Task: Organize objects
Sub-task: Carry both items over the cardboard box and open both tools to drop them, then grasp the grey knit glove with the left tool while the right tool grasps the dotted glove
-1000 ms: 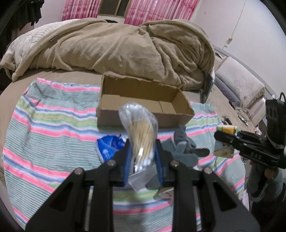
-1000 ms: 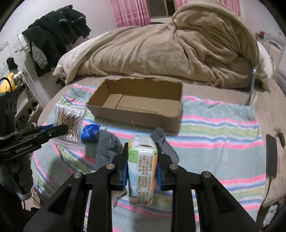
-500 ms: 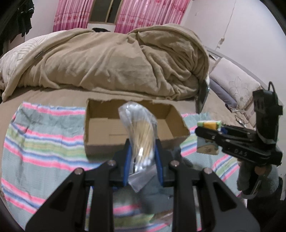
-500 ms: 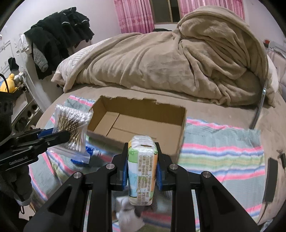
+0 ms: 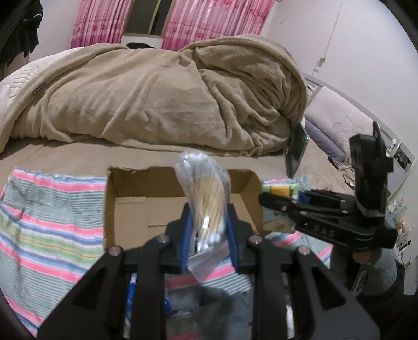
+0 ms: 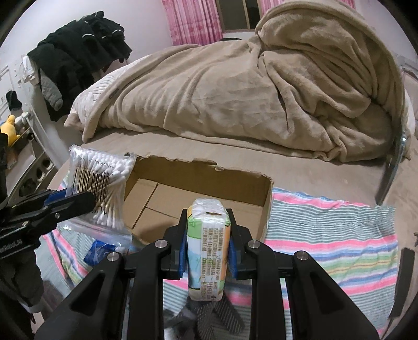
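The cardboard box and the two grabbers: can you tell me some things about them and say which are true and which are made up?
1. The left gripper holds a bag of cotton swabs. True.
2. The right gripper is empty. False: it is shut on a pack of tissues.
3. The cardboard box already has socks in it. False: the part of its floor in view is bare.
4. The box sits on a striped cloth. True.
5. The curtains are blue. False: they are pink.
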